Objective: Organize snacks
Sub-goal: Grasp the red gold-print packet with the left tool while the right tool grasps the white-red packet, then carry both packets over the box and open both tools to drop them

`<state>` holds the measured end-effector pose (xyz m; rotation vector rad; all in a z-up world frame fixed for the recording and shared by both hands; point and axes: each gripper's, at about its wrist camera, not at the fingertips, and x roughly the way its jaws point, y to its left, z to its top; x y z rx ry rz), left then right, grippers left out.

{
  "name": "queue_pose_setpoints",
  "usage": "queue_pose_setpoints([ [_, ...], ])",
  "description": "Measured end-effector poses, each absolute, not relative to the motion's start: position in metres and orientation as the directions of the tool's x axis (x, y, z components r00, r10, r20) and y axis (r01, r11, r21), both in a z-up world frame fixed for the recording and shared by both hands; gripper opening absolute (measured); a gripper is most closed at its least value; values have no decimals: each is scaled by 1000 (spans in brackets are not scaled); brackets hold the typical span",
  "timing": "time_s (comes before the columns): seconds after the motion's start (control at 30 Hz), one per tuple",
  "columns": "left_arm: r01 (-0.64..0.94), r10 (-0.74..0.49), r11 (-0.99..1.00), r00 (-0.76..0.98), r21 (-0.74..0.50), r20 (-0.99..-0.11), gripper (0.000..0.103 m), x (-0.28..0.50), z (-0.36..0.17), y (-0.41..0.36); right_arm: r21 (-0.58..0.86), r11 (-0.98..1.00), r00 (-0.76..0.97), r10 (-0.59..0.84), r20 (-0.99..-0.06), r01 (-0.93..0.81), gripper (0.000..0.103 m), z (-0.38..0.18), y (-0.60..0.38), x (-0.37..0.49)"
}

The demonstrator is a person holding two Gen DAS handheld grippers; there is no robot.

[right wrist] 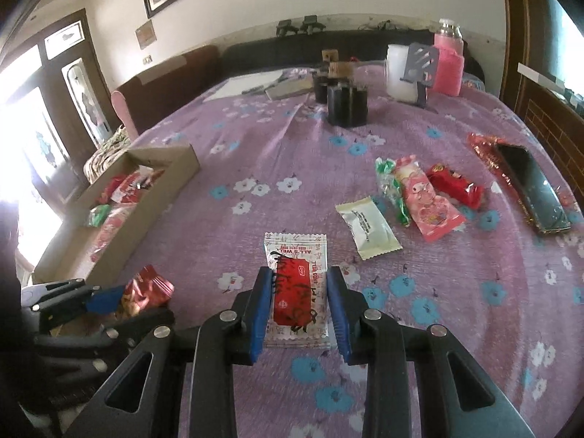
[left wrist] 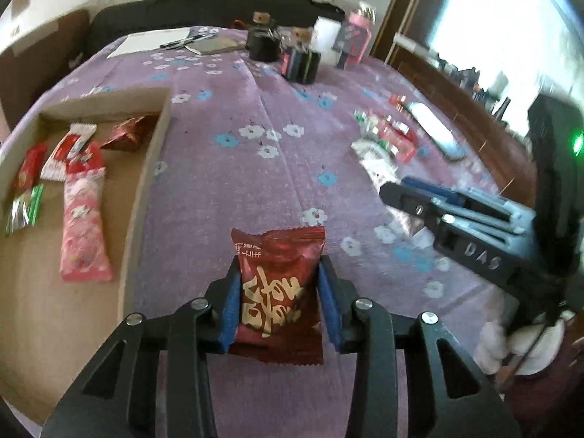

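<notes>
- A dark red snack packet (left wrist: 279, 288) is clamped between the blue pads of the left gripper (left wrist: 280, 292), pinched across its width at mid-body, above the purple flowered cloth of the desk (left wrist: 226, 182).
- A white sachet with a red label (right wrist: 297, 288) is bracketed by the right gripper (right wrist: 300, 306); the pads are seen against both long edges, so it is judged to be gripped.
- Both packets are judged light, soft and crinkly; the film is likely slippery, and the contents could be crushed by a hard squeeze.
- Hold is best taken across the filled middle, not the flat crimped end seals, which would fold and slip.
- A cardboard box (left wrist: 153, 168) lies to the left, already holding several packets, among them a long pink one (left wrist: 82, 226).
- Loose snacks remain on the cloth: a cream sachet (right wrist: 367, 228), a pink packet (right wrist: 429, 208), a red packet (right wrist: 456, 184) and a green-and-white one (right wrist: 390, 186).
- A phone (right wrist: 534, 189) lies just beyond them, over a red foil wrapper.
</notes>
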<state>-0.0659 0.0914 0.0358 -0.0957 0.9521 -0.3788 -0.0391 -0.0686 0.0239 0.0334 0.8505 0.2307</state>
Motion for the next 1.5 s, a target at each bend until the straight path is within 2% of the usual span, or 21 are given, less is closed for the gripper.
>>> queue_pose_setpoints([
  [0.1,243,-377,926,538,-290,-754,36,-74,48,116,119,972,641,224,-734,-204,31,32,-62,-46],
  [0.2,196,-342,939,576,-282,-742,36,-81,60,146,123,965,638,246,-730,-231,31,40,-50,-50],
  [0.43,13,-154,982,623,-186,-767,36,-77,62,228,164,934,608,333,-720,-317,31,56,-1,-45],
  [0.67,-83,-56,988,592,-129,-804,36,-51,47,276,201,883,536,424,-730,-425,31,58,75,-29],
  [0.93,-103,-42,988,524,-112,-851,36,-29,25,287,227,835,428,467,-773,-502,31,37,149,-12],
  [1.27,-125,-71,979,536,-162,-841,38,-27,29,299,218,808,354,460,-814,-548,31,8,194,-8],
  [1.37,-135,-85,972,555,-191,-827,45,-34,35,304,211,820,359,445,-821,-532,31,3,194,-3],
  [1.5,-156,-91,962,597,-226,-797,49,-49,48,311,201,827,371,435,-820,-525,33,1,193,-2],
])
